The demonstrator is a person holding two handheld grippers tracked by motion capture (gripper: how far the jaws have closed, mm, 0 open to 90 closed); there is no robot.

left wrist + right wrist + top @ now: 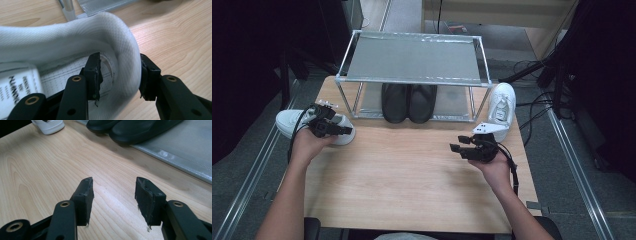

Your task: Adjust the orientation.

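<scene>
Left tongs (120, 75): jaws straddle the heel rim of the white shoe (75, 35), one inside, one outside; seemingly not yet pinching.
Right tongs (113, 200): open, empty, over the table (37, 170).
Risk: soft rim may slip free if lifted.
Beyond: black shoes (408, 102) under the rack (412, 57).

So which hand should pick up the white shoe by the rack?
Probably the left. The left gripper already has one jaw inside the white mesh sneaker and one outside its heel collar. The right gripper hangs open above the bare wooden table.
</scene>
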